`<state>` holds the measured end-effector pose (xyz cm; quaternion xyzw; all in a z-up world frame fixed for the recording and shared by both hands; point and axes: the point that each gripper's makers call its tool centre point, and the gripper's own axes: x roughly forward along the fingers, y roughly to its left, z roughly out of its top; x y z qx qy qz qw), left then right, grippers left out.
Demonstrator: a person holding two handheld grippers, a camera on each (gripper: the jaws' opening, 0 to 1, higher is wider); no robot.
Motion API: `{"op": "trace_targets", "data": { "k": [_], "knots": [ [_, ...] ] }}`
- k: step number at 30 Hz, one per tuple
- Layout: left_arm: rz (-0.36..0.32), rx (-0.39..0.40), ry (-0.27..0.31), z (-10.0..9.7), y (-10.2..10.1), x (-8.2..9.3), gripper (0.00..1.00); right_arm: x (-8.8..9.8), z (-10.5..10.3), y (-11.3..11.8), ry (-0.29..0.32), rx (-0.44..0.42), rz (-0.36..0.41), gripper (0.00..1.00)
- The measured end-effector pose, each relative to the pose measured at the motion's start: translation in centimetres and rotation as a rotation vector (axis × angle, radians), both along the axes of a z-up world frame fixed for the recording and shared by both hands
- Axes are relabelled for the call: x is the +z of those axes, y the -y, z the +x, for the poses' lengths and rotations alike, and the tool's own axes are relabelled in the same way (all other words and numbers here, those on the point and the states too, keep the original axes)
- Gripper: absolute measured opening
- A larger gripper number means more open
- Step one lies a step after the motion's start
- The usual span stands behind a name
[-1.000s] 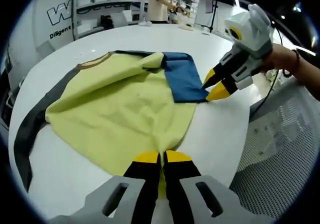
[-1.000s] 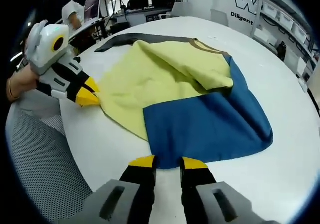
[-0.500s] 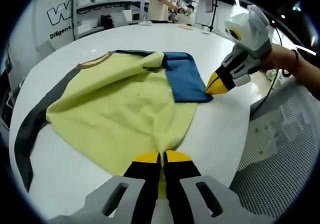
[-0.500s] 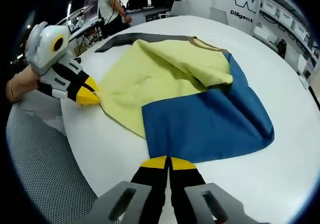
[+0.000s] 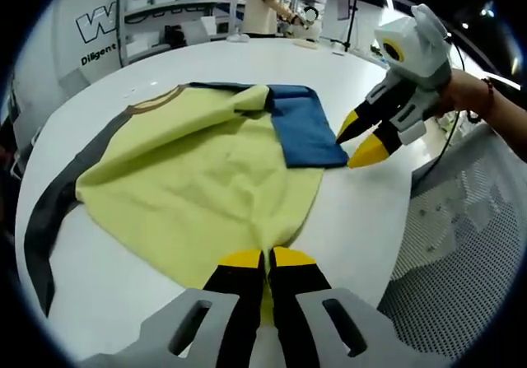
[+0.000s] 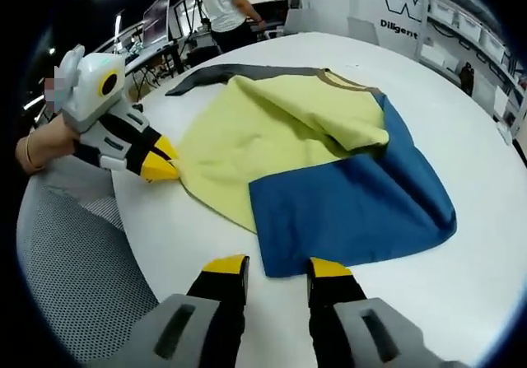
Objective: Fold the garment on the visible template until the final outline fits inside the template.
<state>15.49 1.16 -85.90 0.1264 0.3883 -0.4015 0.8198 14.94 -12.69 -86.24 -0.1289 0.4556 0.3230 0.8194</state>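
Observation:
A yellow garment (image 5: 198,179) with a blue panel (image 5: 300,129), a brown collar and a grey sleeve (image 5: 45,220) lies spread on the round white table (image 5: 362,211). My left gripper (image 5: 265,258) is shut on the yellow hem nearest it; in the right gripper view it shows as the left gripper (image 6: 162,164) pinching that hem of the garment (image 6: 255,129). My right gripper (image 6: 277,267) stands open just short of the blue panel's (image 6: 354,203) near corner, holding nothing. In the left gripper view the right gripper (image 5: 358,139) hovers open beside that corner.
A grey mesh surface (image 5: 461,253) lies past the table edge, also seen as mesh (image 6: 66,286) beside the table (image 6: 461,294). A person (image 5: 263,2) stands by shelves with bins far behind, and a person (image 6: 226,2) stands at desks.
My right gripper, shut on the blue corner half a second ago, has opened and drawn back a little. The blue corner lies flat on the table. The left gripper stays shut.

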Motion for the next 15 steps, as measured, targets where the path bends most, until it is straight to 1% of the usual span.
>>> {"op": "trace_targets", "data": {
  "k": [1,3,4,6,7,9,10,12,15],
  "knots": [
    [0.001,-0.002,0.001,-0.02,0.0,0.0,0.01,-0.17,-0.08,-0.06,0.0,0.01,-0.011,0.25],
    [0.001,-0.003,0.001,-0.03,-0.01,-0.03,0.01,-0.36,-0.08,-0.06,0.003,0.017,-0.028,0.22],
    [0.001,-0.004,0.001,-0.03,-0.01,-0.03,0.01,-0.42,0.05,0.0,0.013,0.02,-0.042,0.19],
    [0.001,-0.004,0.0,-0.04,-0.04,-0.01,0.01,-0.58,0.27,0.17,0.019,0.016,-0.052,0.09],
    [0.001,-0.003,0.0,-0.04,-0.06,-0.01,0.01,-0.61,0.53,0.4,0.029,0.015,-0.065,0.07],
    [0.002,-0.004,0.0,-0.08,-0.06,-0.01,0.01,-0.57,0.55,0.37,0.022,0.011,-0.058,0.04],
    [0.002,-0.004,0.0,-0.08,-0.06,-0.02,0.01,-0.66,0.51,0.26,0.015,0.01,-0.047,0.01],
    [0.003,-0.005,-0.002,-0.09,-0.06,-0.08,0.01,-0.58,0.79,0.67,0.03,0.002,-0.065,0.0],
    [0.003,-0.005,-0.002,-0.06,-0.06,-0.07,0.01,-0.45,0.89,0.84,0.012,-0.041,-0.029,0.0]
  ]
}}
